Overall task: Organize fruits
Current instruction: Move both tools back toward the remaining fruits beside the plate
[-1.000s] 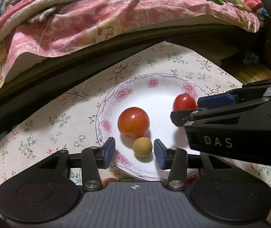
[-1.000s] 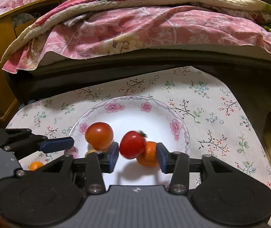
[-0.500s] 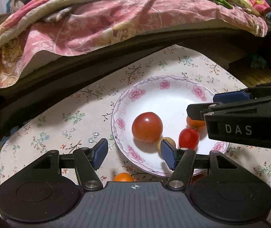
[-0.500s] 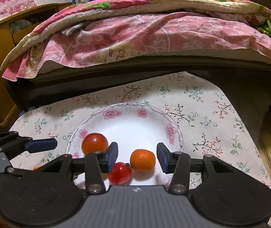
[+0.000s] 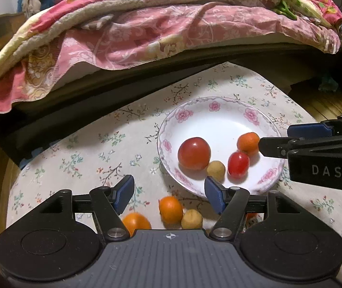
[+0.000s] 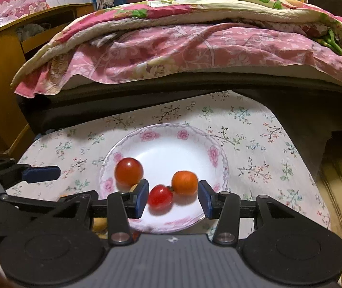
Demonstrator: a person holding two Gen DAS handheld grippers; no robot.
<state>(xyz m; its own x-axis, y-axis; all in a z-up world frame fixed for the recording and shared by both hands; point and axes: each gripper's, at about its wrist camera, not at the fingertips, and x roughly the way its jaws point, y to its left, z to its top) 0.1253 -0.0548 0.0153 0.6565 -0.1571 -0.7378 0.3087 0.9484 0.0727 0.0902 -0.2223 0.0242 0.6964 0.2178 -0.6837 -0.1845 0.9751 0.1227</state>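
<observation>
Both grippers spread & empty: right gripper [image 6: 173,198] over plate [image 5: 221,110] w/ big tomato [image 5: 194,153], sm tomato [image 5: 238,165], orange [image 5: 248,141]; left gripper [image 5: 168,193] beside plate near 2 loose oranges [image 5: 170,209].

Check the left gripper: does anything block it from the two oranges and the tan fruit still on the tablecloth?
Nothing visible does. The left gripper is open, and the round orange with the small tan fruit beside it lies between its fingers; the second orange sits partly under the left finger.
</observation>
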